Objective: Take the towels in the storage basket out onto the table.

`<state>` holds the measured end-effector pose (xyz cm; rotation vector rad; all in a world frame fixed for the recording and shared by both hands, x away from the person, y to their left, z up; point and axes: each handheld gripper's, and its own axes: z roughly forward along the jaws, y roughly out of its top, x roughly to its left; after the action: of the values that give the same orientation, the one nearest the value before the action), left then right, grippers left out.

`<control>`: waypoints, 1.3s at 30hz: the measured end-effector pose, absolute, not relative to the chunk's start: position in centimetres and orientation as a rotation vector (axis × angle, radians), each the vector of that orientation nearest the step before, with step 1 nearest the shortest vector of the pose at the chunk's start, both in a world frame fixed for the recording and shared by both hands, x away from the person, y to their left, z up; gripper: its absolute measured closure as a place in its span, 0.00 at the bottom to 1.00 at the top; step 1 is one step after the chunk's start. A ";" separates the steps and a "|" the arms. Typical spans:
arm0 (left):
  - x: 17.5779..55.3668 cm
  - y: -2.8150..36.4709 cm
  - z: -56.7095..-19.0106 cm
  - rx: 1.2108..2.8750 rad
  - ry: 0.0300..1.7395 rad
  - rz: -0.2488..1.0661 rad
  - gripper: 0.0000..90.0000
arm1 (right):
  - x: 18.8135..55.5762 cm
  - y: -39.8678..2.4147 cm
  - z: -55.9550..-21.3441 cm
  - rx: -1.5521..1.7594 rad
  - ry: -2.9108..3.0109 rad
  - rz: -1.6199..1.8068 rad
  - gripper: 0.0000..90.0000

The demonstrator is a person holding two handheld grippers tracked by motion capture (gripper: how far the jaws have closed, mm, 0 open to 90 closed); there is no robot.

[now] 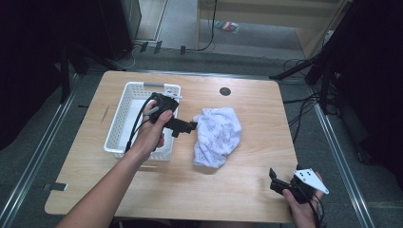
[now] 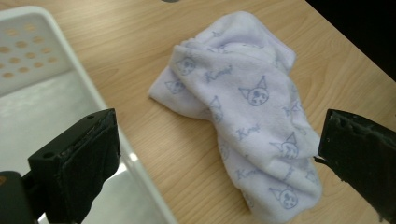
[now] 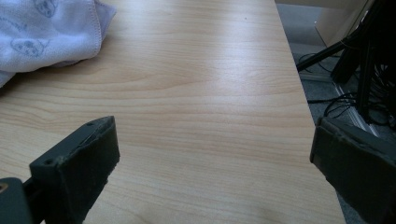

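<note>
Wooden table (image 1: pixel 247 190) stands on grey floor; dark stands and cables flank it. White perforated basket (image 1: pixel 124 107) sits left of the cloth (image 1: pixel 217 137). Left gripper (image 1: pixel 186 126), between basket and cloth, has jaws spread wide, gripping nothing. Cloth lies crumpled mid-table: white, blue cat-face print. Right gripper (image 1: pixel 275 178), well right of cloth at the near edge, jaws wide, empty.

The left gripper (image 1: pixel 192 126) sits mid-frame in the high view, forearm reaching up from the lower left, jaws spread wide with nothing between them. The right gripper (image 1: pixel 274 179) rests at lower right, jaws apart.
</note>
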<state>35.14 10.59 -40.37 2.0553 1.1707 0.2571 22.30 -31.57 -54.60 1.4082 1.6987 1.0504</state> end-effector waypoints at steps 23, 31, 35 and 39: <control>31.2 19.3 -41.3 1.934 1.239 0.474 0.00 | 22.3 -31.6 -54.6 1.411 1.697 1.045 0.01; 29.7 22.5 -42.2 1.858 1.278 0.519 0.00 | 22.3 -31.5 -54.6 1.408 1.701 1.038 0.02; 29.0 23.7 -42.9 1.822 1.295 0.530 0.00 | 22.3 -31.5 -54.6 1.406 1.700 1.036 0.02; 28.2 25.0 -43.5 1.801 1.307 0.552 0.00 | 22.3 -31.5 -54.6 1.408 1.700 1.035 0.02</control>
<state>28.16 24.98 -43.49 1.8010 1.3067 0.5518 22.32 -31.51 -54.60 1.4082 1.6996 1.0354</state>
